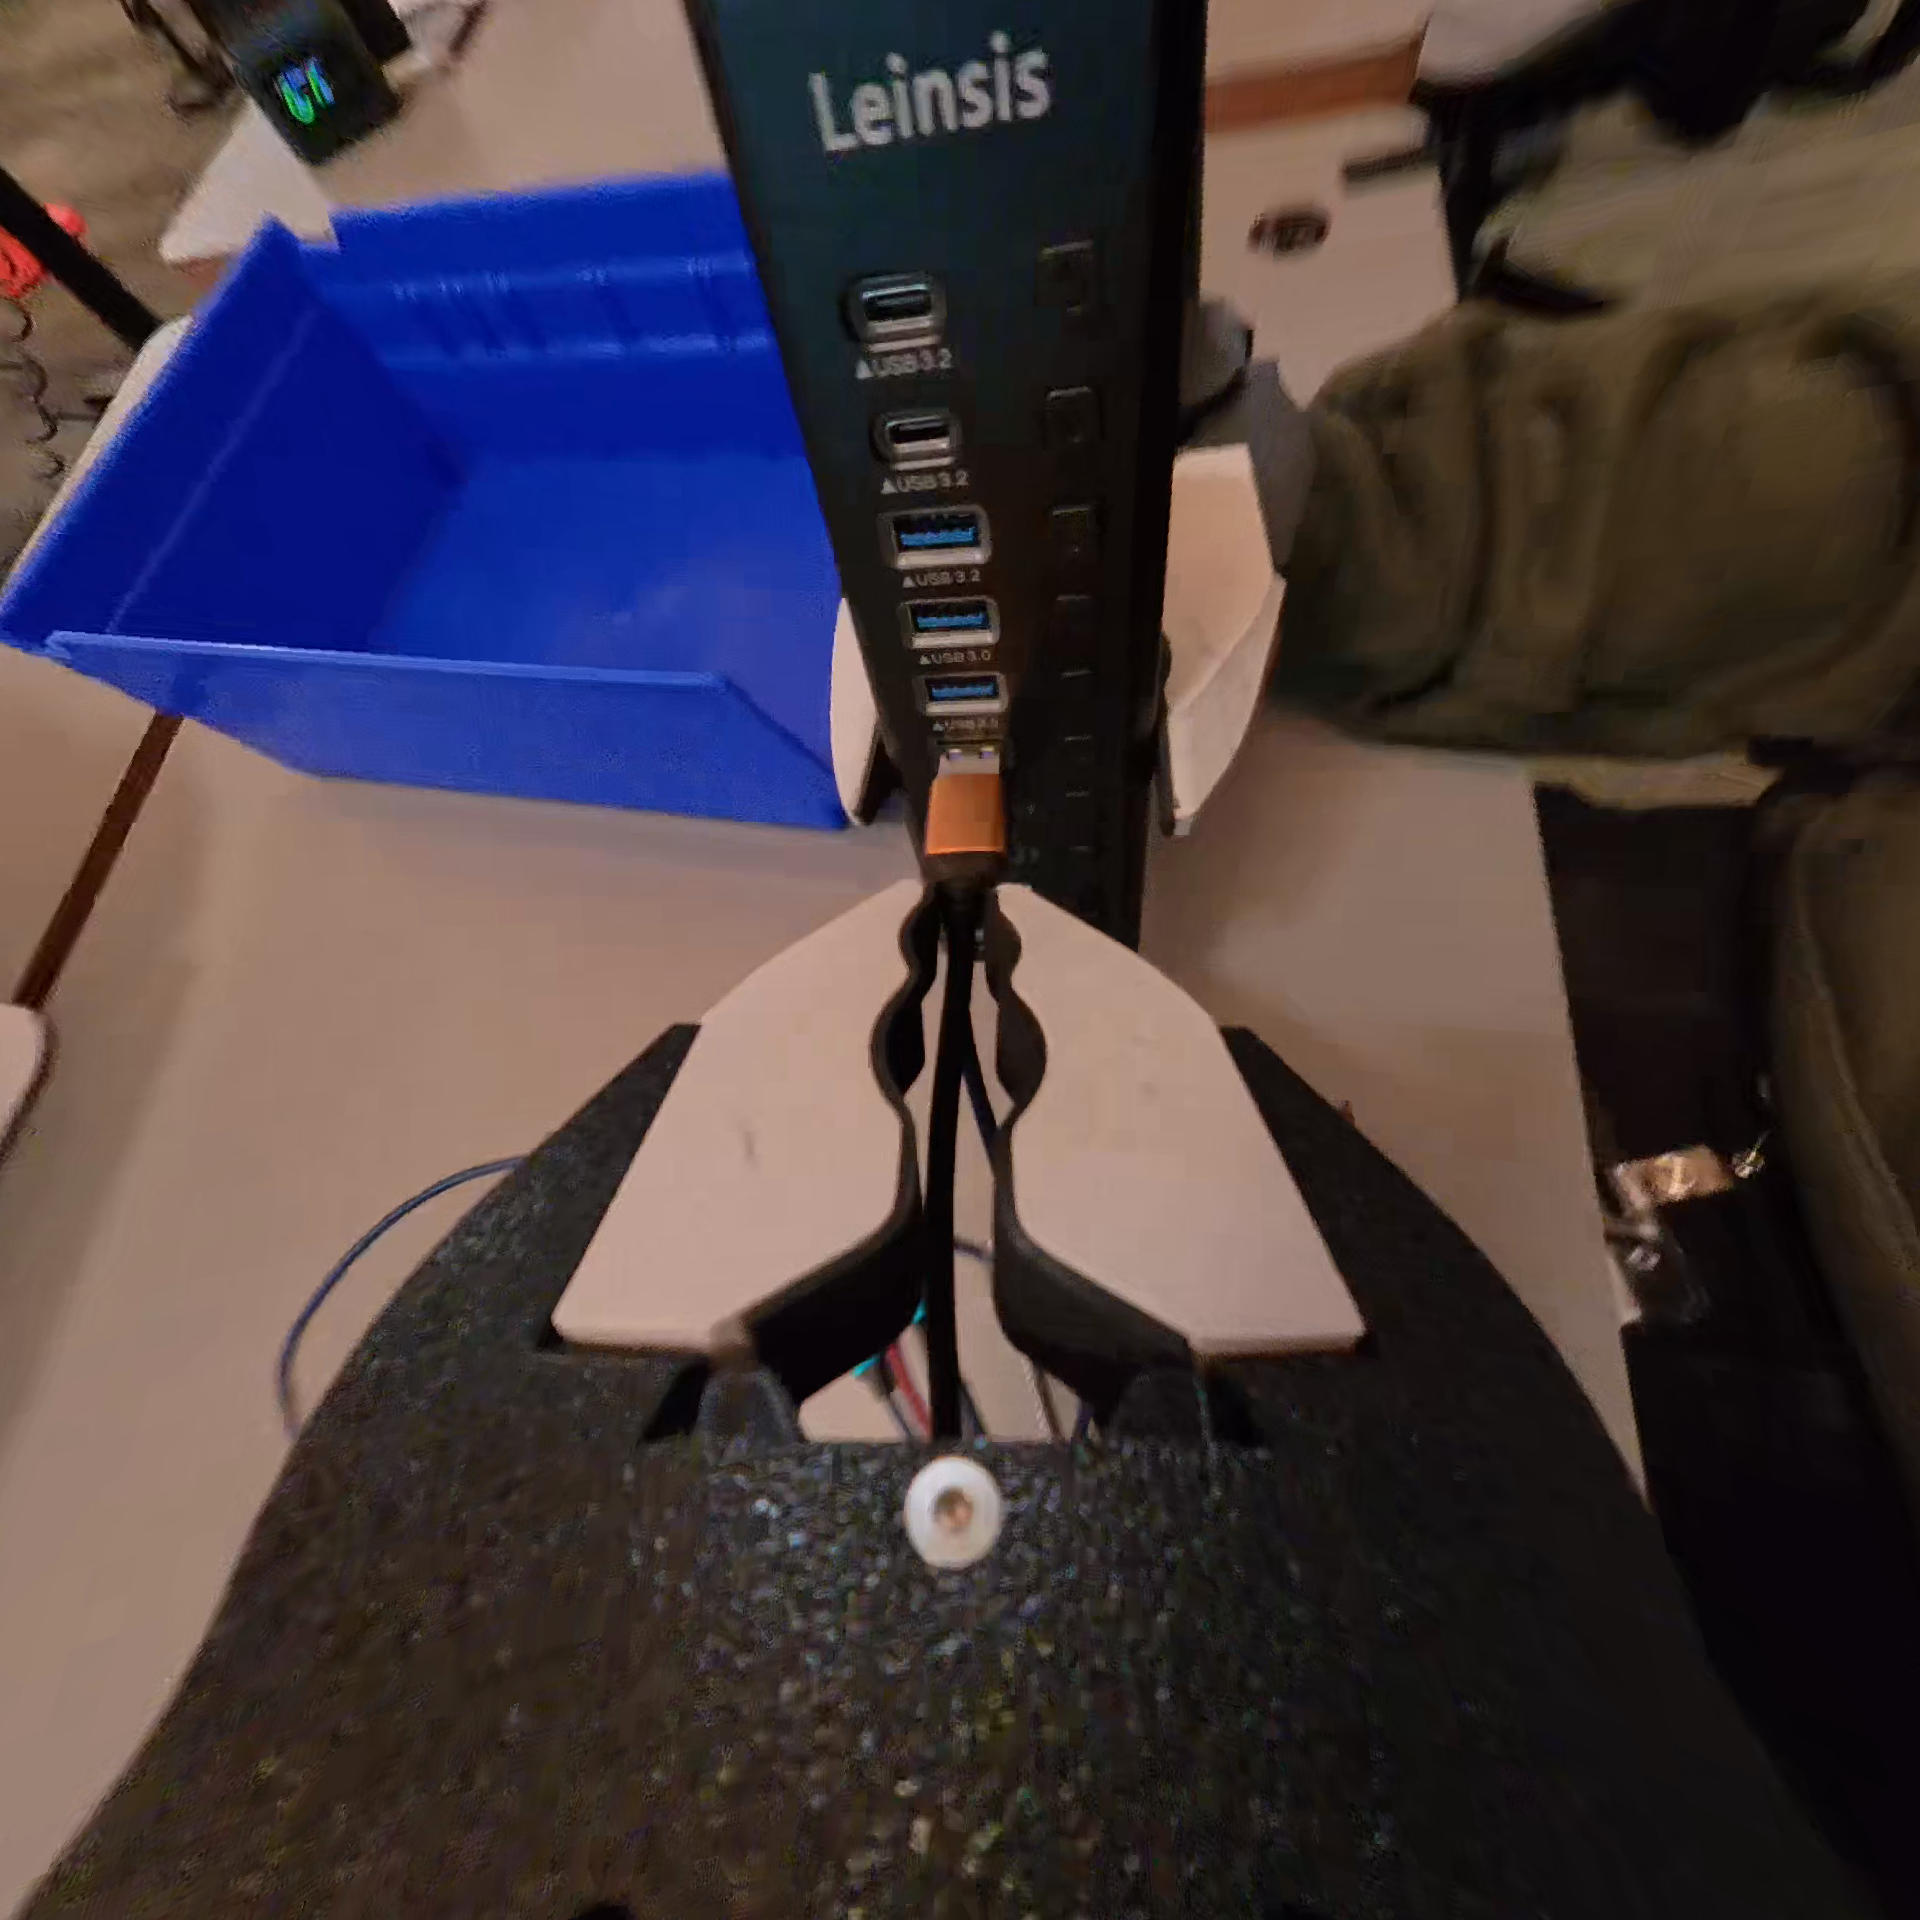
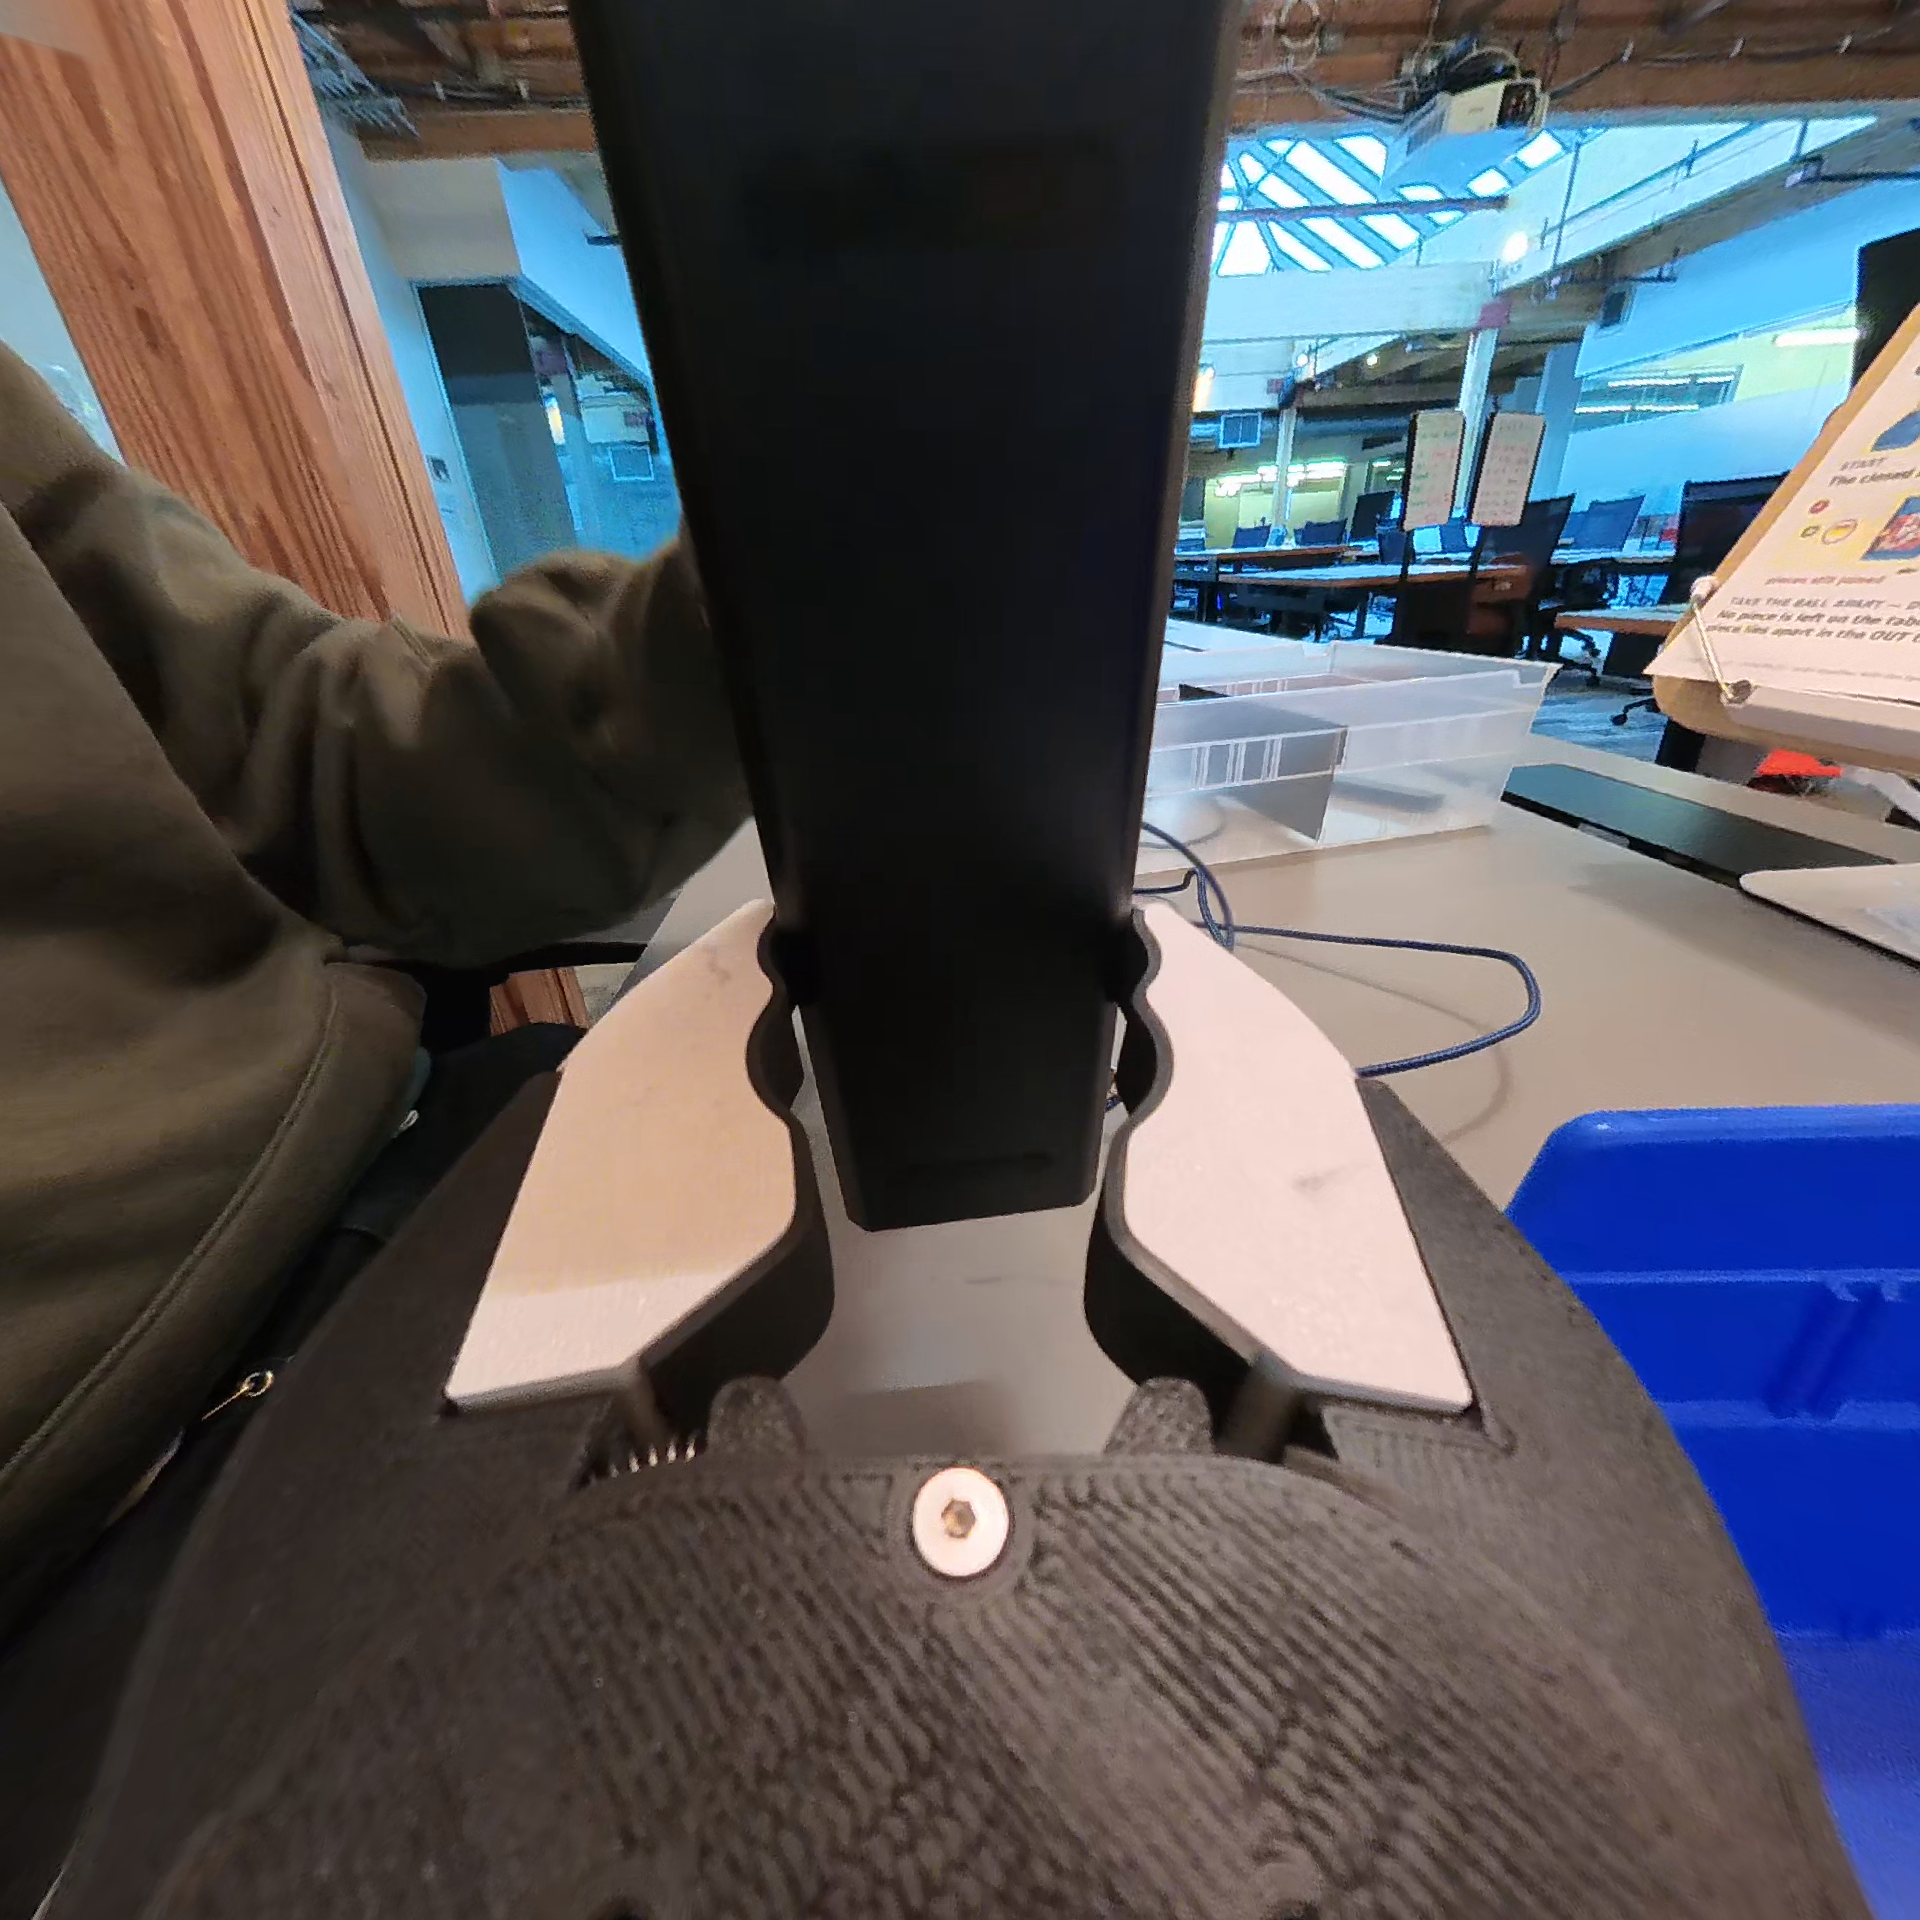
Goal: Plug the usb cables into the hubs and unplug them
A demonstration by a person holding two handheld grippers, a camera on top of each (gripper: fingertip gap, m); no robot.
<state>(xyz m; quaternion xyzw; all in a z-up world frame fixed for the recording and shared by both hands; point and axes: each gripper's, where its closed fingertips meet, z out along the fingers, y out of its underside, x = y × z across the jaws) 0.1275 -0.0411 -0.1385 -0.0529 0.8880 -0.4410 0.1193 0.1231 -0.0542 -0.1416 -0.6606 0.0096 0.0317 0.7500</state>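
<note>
1. Left wrist view: left gripper point(image 1: 961, 902) closed narrow on a black cable point(image 1: 948, 1143) just behind its copper plug point(image 1: 964, 819).
2. Plug seated in a low port of the black hub point(image 1: 966, 436); above it, a column of five empty ports.
3. Hub standing upright over the pale tabletop point(image 1: 416, 987), clamped at both sides near its lower end by the right gripper point(image 1: 1013, 727), whose white fingers point(image 1: 1221, 665) flank the body.
4. Left of the hub, touching or just behind it, a blue bin point(image 1: 364, 540); inside looks bare as far as visible.
5. Right of the hub, an olive sleeve point(image 1: 1579, 520), blurred, crowding that side.
6. Under the gripper body, a thin blue wire point(image 1: 343, 1278) looping on the tabletop, plus a few coloured wire ends.
7. Right wrist view: right gripper point(image 2: 951, 935) with jaws spread to the hub's width and pressed on its plain back point(image 2: 935, 623); ports hidden from here.
8. Hub filling the middle and blocking most of the room beyond.
9. Olive sleeve point(image 2: 312, 779) on the left; blue bin corner point(image 2: 1714, 1351) at lower right.
10. Behind on the tabletop point(image 2: 1558, 935): blue wire point(image 2: 1455, 997), clear plastic trays point(image 2: 1403, 738), a clipboard with a printed sheet point(image 2: 1808, 582).
</note>
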